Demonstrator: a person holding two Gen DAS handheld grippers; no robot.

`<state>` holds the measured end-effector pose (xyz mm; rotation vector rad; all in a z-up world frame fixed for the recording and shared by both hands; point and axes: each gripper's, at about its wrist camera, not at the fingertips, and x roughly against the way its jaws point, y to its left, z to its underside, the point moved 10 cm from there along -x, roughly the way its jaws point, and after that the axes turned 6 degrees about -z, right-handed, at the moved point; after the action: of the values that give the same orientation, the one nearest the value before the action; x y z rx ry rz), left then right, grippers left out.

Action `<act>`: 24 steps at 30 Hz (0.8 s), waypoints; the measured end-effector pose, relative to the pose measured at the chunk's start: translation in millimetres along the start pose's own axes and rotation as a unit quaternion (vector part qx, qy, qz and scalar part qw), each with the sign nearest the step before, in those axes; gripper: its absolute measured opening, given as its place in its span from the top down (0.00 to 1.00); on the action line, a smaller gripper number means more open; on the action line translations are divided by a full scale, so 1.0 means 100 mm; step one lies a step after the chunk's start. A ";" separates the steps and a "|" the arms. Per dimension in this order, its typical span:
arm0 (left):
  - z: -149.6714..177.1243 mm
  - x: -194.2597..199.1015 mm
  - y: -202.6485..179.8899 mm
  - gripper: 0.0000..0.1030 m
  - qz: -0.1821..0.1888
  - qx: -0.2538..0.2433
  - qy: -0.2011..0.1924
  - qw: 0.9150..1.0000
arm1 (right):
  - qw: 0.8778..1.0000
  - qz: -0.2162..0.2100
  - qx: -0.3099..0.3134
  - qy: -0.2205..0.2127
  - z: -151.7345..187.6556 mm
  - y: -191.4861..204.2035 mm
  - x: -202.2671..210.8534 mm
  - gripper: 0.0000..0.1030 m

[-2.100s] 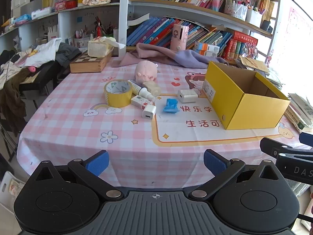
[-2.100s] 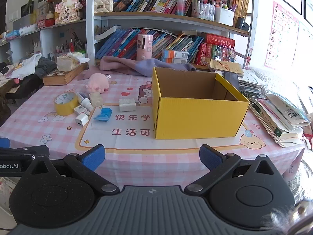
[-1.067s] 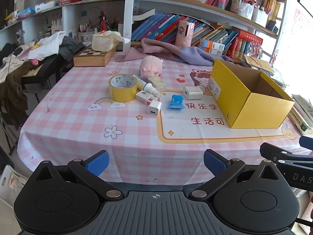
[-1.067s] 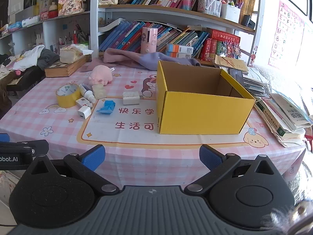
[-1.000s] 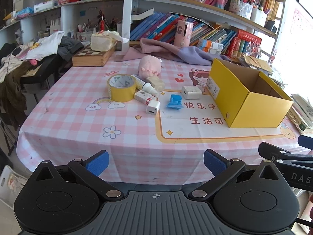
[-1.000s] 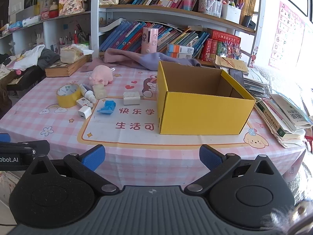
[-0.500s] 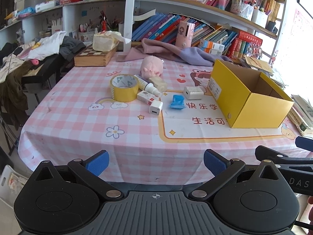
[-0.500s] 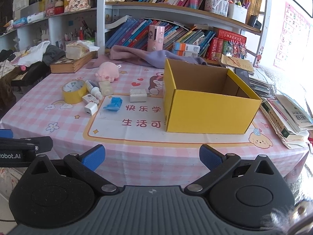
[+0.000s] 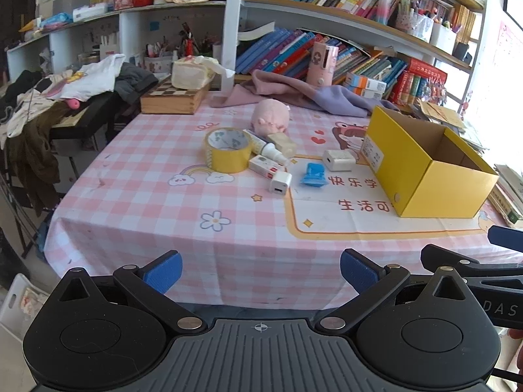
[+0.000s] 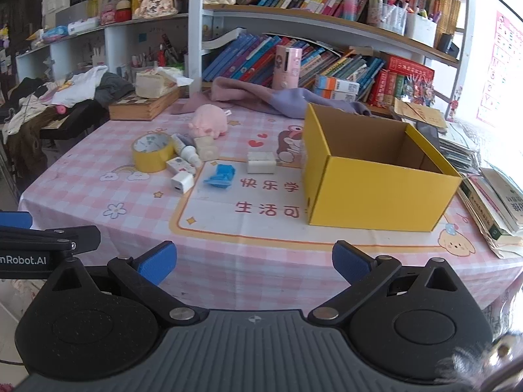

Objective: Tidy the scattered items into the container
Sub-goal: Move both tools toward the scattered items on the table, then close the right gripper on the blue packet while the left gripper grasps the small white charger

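Note:
An open yellow cardboard box stands empty on the right of the pink checked table. Left of it lie a yellow tape roll, a pink plush pig, a white dropper bottle, a small printed box, a white charger, a blue object and a white block. My left gripper and right gripper are open and empty, before the table's near edge.
A wooden chess box with a tissue pack on it and a pink-purple cloth lie at the table's back. Bookshelves stand behind. Stacked books lie right of the box. Clothes pile on the left.
Both grippers have drifted slightly, the right one a little nearer the table. Both stay open and empty. Nothing on the table has moved.

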<state>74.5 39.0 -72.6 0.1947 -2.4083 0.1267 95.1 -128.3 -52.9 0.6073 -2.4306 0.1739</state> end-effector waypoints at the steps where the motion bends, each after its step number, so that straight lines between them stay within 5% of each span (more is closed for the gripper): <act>1: 0.00 0.00 0.01 0.00 0.003 0.003 0.001 1.000 | 1.000 -0.003 0.001 -0.002 -0.01 0.01 0.00 0.02; 6: 0.02 -0.03 0.06 0.00 0.007 0.008 0.009 1.000 | 1.000 -0.018 0.010 -0.006 -0.08 0.11 -0.03 0.15; 16: -0.08 -0.12 0.08 0.00 0.004 0.010 0.001 1.000 | 1.000 -0.030 0.009 -0.003 -0.11 0.15 -0.16 0.19; 24: -0.26 -0.28 0.04 0.00 -0.010 -0.009 -0.018 1.000 | 0.999 -0.046 0.026 -0.004 -0.28 0.18 -0.47 0.34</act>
<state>111.5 49.6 -71.7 0.2145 -2.4425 0.0931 135.4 -86.9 -58.2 0.7428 -2.4059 0.1978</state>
